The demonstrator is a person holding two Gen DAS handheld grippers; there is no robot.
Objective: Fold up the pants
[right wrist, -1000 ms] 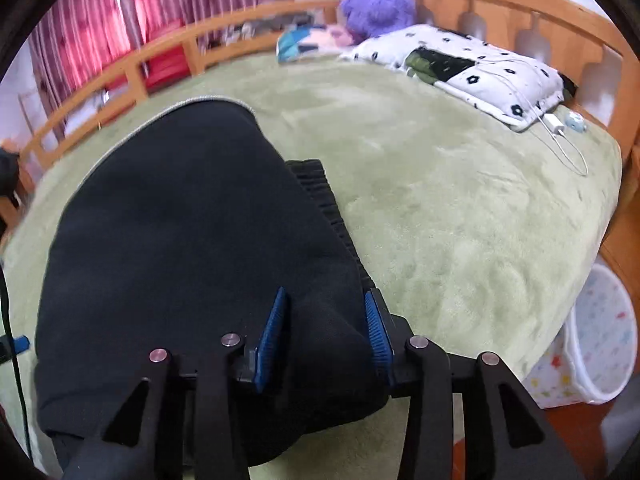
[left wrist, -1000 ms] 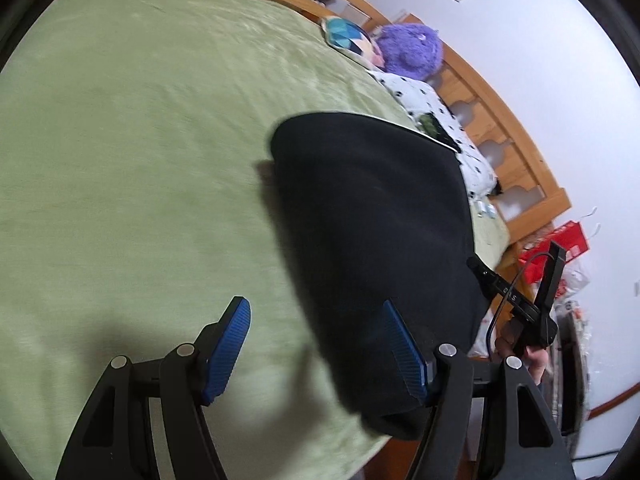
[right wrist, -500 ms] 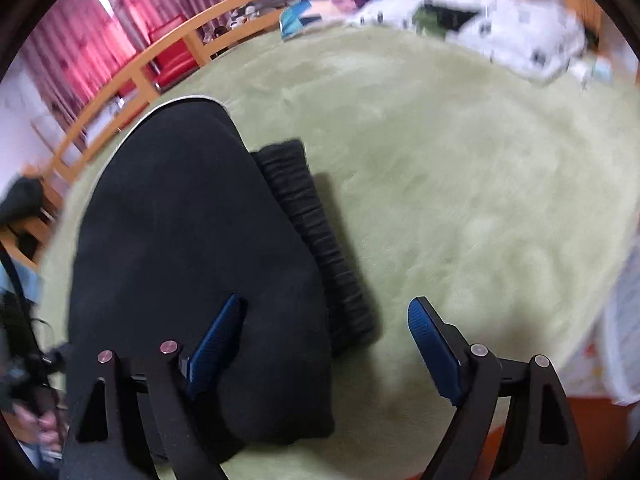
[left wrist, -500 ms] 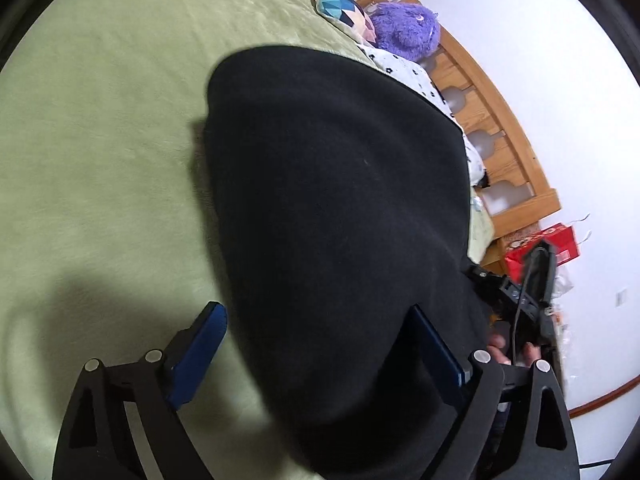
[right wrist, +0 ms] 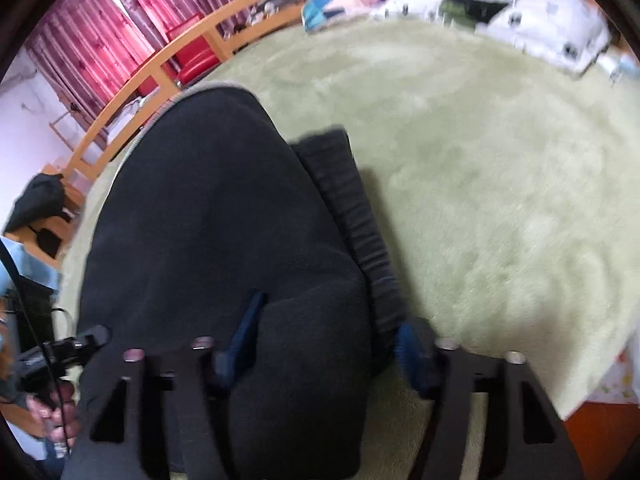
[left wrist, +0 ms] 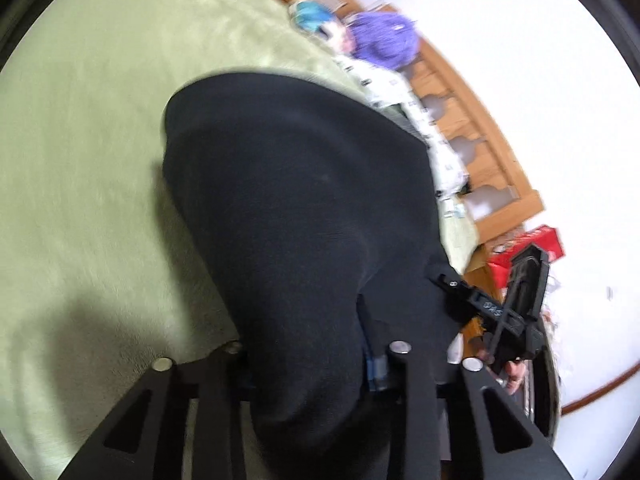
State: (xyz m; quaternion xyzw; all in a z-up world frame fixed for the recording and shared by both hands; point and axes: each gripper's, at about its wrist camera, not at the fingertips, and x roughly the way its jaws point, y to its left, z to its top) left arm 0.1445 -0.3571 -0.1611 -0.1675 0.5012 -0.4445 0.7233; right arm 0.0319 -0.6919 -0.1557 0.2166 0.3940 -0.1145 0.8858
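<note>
The black pants lie folded on the green bed, ribbed waistband peeking out at the right edge. Both the left gripper and the right gripper have their fingers pinched on the near fabric. Thick layers could slip unevenly from either grip, skewing the fold or dragging the stack off the bed's edge.

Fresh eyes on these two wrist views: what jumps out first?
The black pants fill the middle of both views, a folded heap on the pale green blanket, ribbed waistband along the right edge. Both claws grip the near edge: left claw closed on the fabric, right claw with cloth bunched between its blue pads. At the far headboard sit a purple plush and a dotted white pillow.
</note>
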